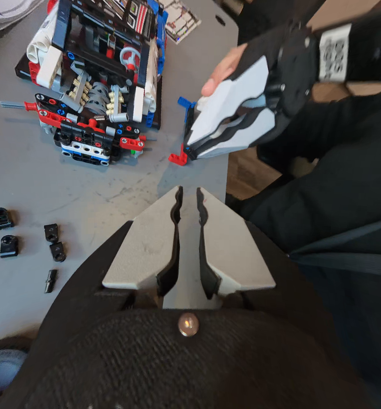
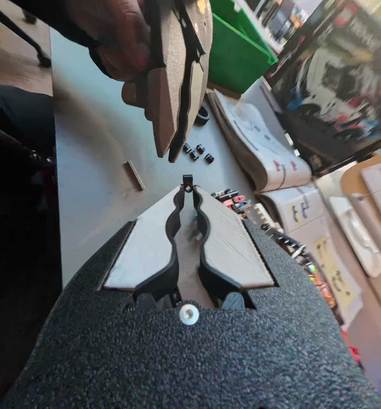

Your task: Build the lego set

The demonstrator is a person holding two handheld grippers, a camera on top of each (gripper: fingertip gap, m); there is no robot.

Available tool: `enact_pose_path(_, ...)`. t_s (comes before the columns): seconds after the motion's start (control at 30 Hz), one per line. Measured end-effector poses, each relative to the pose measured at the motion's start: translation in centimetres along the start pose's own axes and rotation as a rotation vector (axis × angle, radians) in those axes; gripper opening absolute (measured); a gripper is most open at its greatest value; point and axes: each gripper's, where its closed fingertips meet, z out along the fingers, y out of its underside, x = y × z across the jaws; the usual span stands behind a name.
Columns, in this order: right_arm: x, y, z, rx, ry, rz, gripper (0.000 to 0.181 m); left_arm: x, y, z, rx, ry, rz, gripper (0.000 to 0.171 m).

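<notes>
Loose parts: five small black connectors (image 1: 50,232) lie on the grey table (image 1: 74,199), well to the left of the left gripper's jaws and apart from one another.
Model: the half-built car (image 1: 96,88) sits ahead and to the left of those jaws, with frame, engine block, steering wheel and some white panels in place.
Progress: by my judgement the build is well along but not finished; the front end is bare beams, no wheels show, and loose parts wait on the table.
Left gripper: the left gripper (image 1: 189,190) hovers above the table edge, its jaws narrowly parted with nothing between them.
Right gripper: the right gripper (image 2: 187,188) is clamped at its tips on a thin black beam (image 2: 187,181); seen from the left wrist, that beam carries a blue end and a red angle piece (image 1: 178,158).
Placement: the held piece hangs ahead and to the right of the left jaws, just beside the car's front corner but apart from it.
Next step: probably joining this piece to the car, which needs its pins lined up with the frame holes.
Rod: a short grey rod (image 2: 133,176) lies on the table ahead-left of the right jaws.
Containers: a green bin (image 2: 233,53) stands far ahead of the right jaws; its contents are hidden.
Booklets: curled instruction booklets (image 2: 258,141) lie to the right.
</notes>
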Motion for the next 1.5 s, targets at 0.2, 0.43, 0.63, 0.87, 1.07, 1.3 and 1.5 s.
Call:
enact_pose_path(0.2, 0.5, -1.0, -0.3, 0.031, 0.137, -0.273, 0.006, 1.2, -1.8, 0.9, 0.056, 0.102, -0.109, 0.020)
enact_pose_path(0.43, 0.1, -1.2, -0.2, 0.012, 0.164, -0.388, 0.006, 1.2, -2.3, 1.5, 0.085, 0.107, -0.123, 0.011)
enact_pose_path(0.63, -0.1, -1.5, -0.1, 0.028, 0.145, -0.324, 0.007, 0.9, -2.2, 1.3, 0.116, 0.065, -0.069, 0.005)
enact_pose_path(0.87, 0.5, -2.3, -1.3, 0.188, -0.039, 0.100, 0.007, 1.5, -2.8, 0.6, 0.197, 0.049, 0.048, 0.005)
enact_pose_path(1.07, 1.4, -2.7, -2.2, 0.309, -0.175, 0.409, 0.009, 2.4, -4.1, 0.4, 0.272, 0.065, 0.170, 0.005)
enact_pose_path(1.3, 2.1, -1.9, -2.3, 0.319, -0.206, 0.504, 0.011, 2.1, -4.4, 1.1, 0.236, -0.004, 0.274, 0.006)
enact_pose_path(1.5, 1.7, -1.7, -2.4, 0.302, -0.214, 0.476, 0.011, 2.4, -4.5, 1.1, 0.255, 0.006, 0.252, 0.005)
